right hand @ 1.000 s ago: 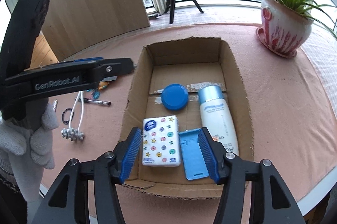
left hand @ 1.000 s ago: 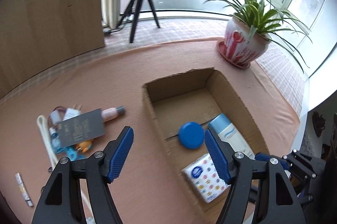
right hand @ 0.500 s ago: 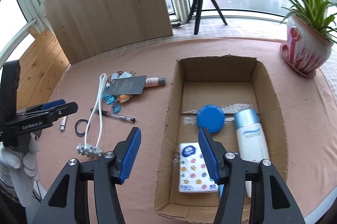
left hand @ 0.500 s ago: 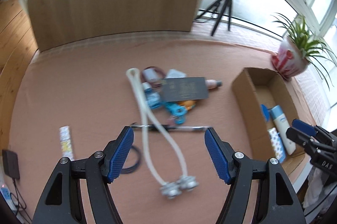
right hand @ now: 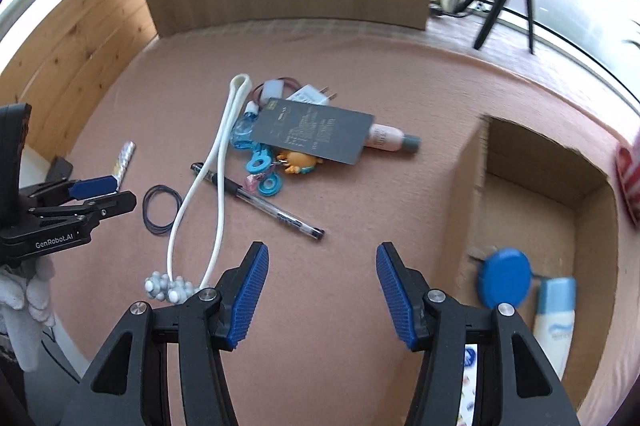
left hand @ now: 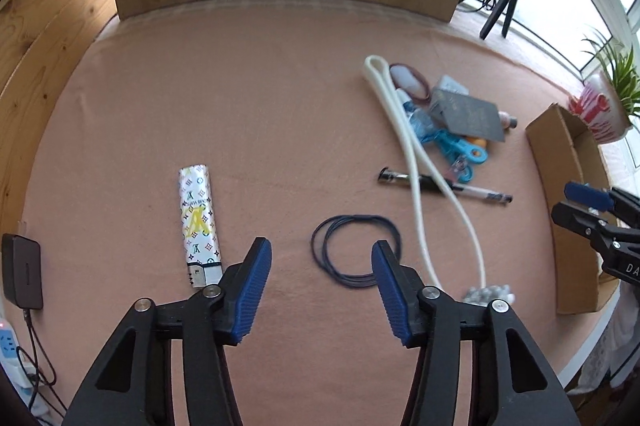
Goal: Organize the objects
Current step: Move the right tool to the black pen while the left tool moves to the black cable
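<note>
Hovering above the pink cloth [left hand: 240, 106], the left gripper [left hand: 320, 262] has its blue pads spread wide and holds nothing. A dark elastic loop [left hand: 356, 250] lies on the cloth just beyond and between the fingertips. At 10 o'clock from the gripper lies a slim white case [left hand: 198, 222] printed with a monogram pattern and a yellow "LV" mark. At 2 o'clock a clear pen [left hand: 444, 184] lies under a white cord [left hand: 416, 162], whose beaded end [left hand: 488, 293] rests at 3 o'clock. Farther out at 1 o'clock sits a heap of small items topped by a dark grey card [left hand: 468, 116]; its print is too small to read. The cardboard box [left hand: 560, 186] stands at 3 o'clock by the table edge, with the right gripper in front of it.

The right gripper [right hand: 320, 266] is likewise spread and empty above bare cloth. In its view, the pen [right hand: 260, 202] lies at 12 o'clock, and the cord [right hand: 216, 162] runs from 10 to 11 o'clock. The card [right hand: 312, 134] at 12 o'clock covers part of a pink bottle [right hand: 390, 138], an orange figure [right hand: 298, 162] and turquoise clips [right hand: 260, 162]. A white plug [right hand: 312, 94] lies beyond the card. The box [right hand: 464, 206] stands at 2 o'clock, holding a blue round lid [right hand: 506, 276] beside a white tube with a pale blue cap [right hand: 554, 322]; the tube's lettering is blurred. The left gripper's body, at 9 o'clock, reads "GenRobot.AI".
</note>
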Demonstrator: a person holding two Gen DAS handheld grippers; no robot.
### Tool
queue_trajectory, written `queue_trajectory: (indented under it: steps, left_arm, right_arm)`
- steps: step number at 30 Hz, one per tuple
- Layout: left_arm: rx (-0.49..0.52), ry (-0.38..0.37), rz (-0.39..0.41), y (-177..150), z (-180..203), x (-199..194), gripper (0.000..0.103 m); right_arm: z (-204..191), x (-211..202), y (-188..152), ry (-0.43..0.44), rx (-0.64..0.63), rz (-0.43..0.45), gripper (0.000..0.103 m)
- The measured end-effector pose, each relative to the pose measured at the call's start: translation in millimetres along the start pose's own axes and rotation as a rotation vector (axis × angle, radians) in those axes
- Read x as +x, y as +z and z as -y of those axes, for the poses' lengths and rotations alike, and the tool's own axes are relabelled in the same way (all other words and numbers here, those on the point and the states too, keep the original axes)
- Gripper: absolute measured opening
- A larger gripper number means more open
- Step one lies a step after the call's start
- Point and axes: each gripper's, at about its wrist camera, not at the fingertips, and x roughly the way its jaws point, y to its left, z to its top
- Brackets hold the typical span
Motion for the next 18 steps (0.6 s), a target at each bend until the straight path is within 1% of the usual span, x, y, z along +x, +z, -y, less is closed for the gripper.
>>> queue_trajectory:
  steps: [4,7,11,14,16,17,18]
  left_arm:
    - [0.009,-0.004,-0.033,0,-1,15,0.053]
    - [0.005,-0.013,-0.044,1,-2,22,0.047]
    - [0.025,-0.002,-0.044,3,2,26,0.045]
    - [0.032,0.002,-0.042,5,4,27,0.041]
    - [0.033,0.013,-0.038,9,8,30,0.034]
    - [0.032,0.020,-0.035,9,8,30,0.032]
    - [0.029,0.028,-0.030,9,8,30,0.028]
  right_arm:
    - [-12,24,13,-0.027,-0.052,-0.041,0.052]
    - [-20,39,18,-0.032,-0.090,-0.069,0.052]
    - [-29,52,22,-0.041,-0.135,-0.090,0.052]
    - [-37,61,25,-0.044,-0.165,-0.104,0.051]
    - [-42,67,25,-0.042,-0.175,-0.121,0.038]
    - [-42,69,24,-0.039,-0.167,-0.126,0.036]
    - [-43,69,23,-0.046,-0.159,-0.117,0.031]
